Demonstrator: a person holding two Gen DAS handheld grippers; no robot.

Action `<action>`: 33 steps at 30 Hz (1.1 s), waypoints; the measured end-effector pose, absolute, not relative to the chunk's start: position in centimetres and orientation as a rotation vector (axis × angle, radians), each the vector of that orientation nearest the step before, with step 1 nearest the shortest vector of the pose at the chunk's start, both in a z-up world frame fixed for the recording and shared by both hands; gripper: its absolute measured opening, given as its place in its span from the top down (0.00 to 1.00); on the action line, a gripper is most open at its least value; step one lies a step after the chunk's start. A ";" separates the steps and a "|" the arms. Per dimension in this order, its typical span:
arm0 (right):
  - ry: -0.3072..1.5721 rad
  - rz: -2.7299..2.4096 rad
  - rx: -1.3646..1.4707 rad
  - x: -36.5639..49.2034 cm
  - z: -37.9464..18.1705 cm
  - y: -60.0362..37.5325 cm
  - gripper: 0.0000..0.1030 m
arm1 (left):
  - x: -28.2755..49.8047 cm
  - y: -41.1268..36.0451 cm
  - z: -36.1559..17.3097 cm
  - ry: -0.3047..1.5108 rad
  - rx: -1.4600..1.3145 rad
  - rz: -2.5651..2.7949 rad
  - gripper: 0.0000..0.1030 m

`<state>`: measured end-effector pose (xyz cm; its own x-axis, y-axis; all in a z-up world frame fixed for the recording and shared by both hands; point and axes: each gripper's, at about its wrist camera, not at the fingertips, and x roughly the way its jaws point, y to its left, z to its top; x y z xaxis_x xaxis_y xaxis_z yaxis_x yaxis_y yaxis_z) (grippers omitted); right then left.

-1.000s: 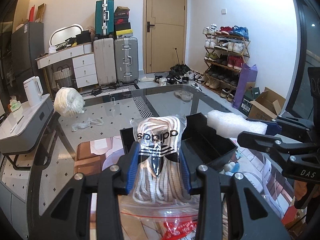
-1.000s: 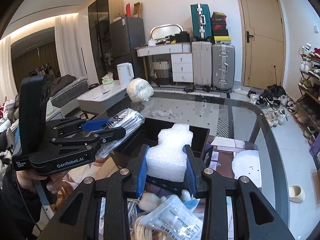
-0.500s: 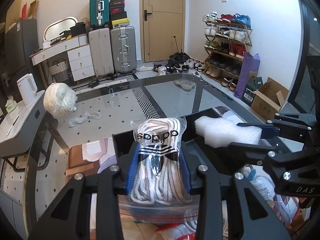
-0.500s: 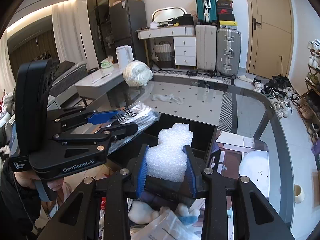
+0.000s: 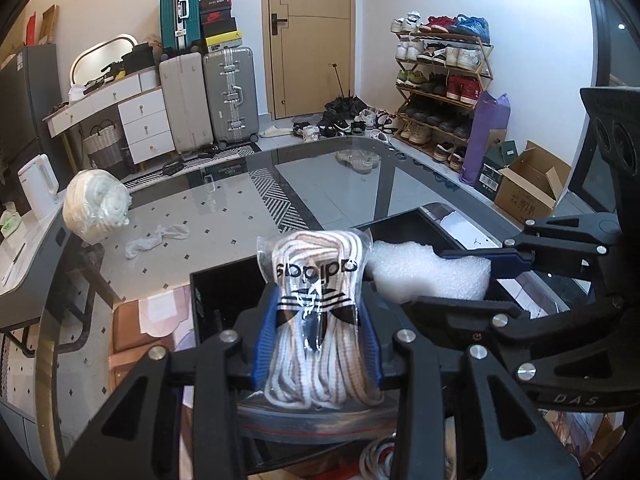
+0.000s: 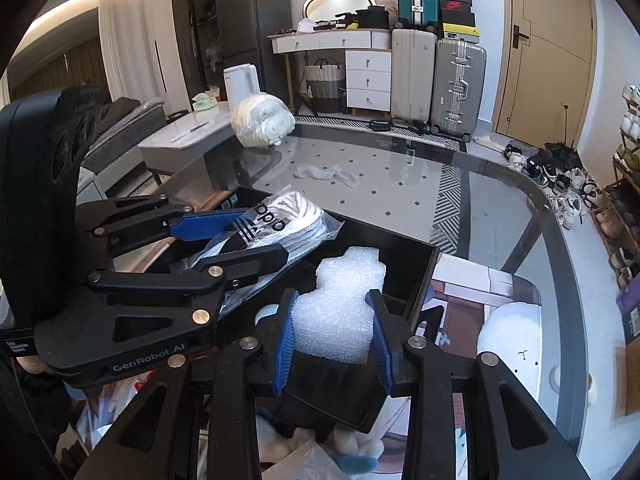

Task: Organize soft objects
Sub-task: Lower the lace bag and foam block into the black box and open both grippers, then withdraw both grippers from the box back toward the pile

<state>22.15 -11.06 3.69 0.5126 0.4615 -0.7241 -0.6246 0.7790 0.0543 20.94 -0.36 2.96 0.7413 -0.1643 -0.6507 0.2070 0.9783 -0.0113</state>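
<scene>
Both grippers have advanced over the black bin [image 6: 420,280]: left gripper [image 5: 318,344] clamps the lace bag [image 5: 316,312], right gripper [image 6: 332,340] the foam piece [image 6: 340,312]; release is next.

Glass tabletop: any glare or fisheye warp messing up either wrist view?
Left wrist: glass table mirrors the pale wall, floor tiles show through; door bows, dark vignette corners. Right wrist: table rim curves hard, ceiling strip light blown out top left, foam piece sharp, no motion blur.
</scene>
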 end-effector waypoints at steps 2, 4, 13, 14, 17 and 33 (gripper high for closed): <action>0.805 0.655 -0.232 22.3 3.4 -11.0 0.67 | 21.1 -0.5 2.7 0.722 0.064 -0.205 0.65; 0.810 0.659 -0.234 22.5 3.2 -11.0 0.67 | 21.3 -0.5 2.1 0.748 0.064 -0.209 0.65; 0.806 0.688 -0.262 21.8 2.8 -10.4 0.57 | 20.3 0.0 1.6 0.759 0.051 -0.208 0.64; 0.793 0.693 -0.262 21.7 3.0 -10.5 0.50 | 20.1 0.1 1.6 0.750 0.049 -0.203 0.63; 0.729 0.699 -0.255 20.9 3.8 -11.2 0.22 | 19.2 0.6 2.0 0.721 0.027 -0.206 0.56; 0.596 0.583 -0.153 14.7 6.4 -16.8 0.00 | 10.8 3.1 4.7 0.564 -0.061 -0.063 0.00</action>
<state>14.66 -16.83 6.35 0.6726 0.4724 -0.5696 -0.5586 0.8290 0.0279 10.80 3.10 4.68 0.8435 -0.0765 -0.5317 0.0429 0.9962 -0.0751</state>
